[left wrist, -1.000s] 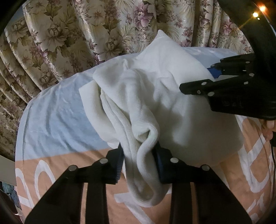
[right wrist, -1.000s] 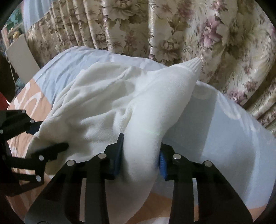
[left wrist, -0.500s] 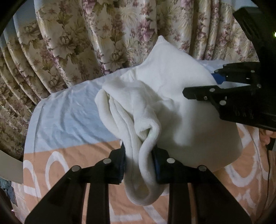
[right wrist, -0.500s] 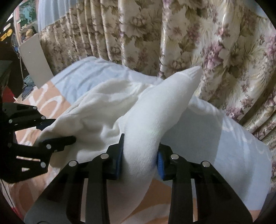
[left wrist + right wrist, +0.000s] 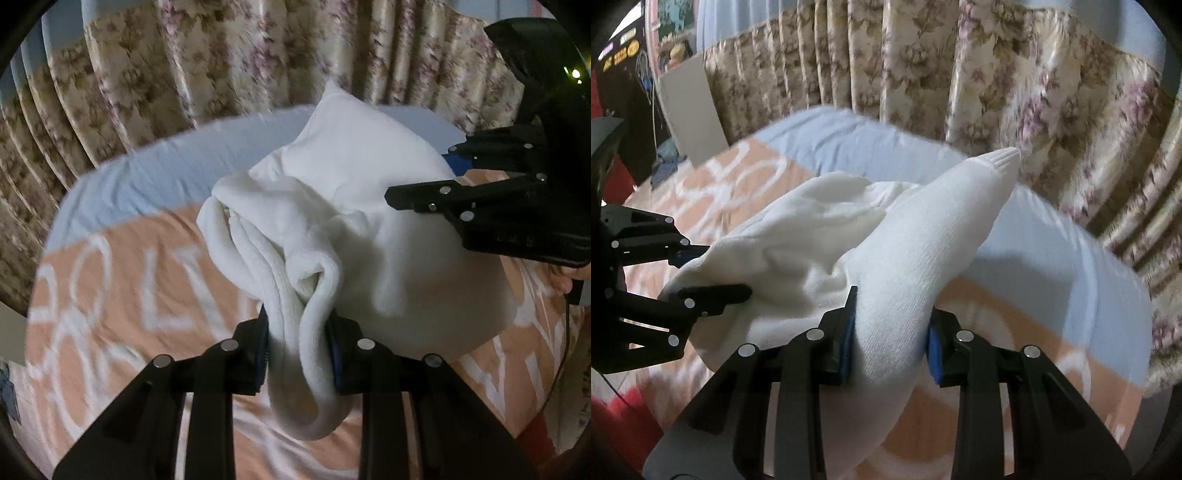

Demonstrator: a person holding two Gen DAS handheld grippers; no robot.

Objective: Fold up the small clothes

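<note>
White garment (image 5: 369, 206) before blurred, seemingly floral curtain (image 5: 229, 62)

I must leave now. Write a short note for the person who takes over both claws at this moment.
Left claw: shut on a bunched edge of the white garment.
Right claw: shut on another thick part of the same garment, whose ribbed tip points toward the floral curtain.
The garment hangs between the two claws above the bed cover, peach with white letters.
Done: garment picked up.
Left: lay it flat, then fold; no neat fold shows yet.
</note>
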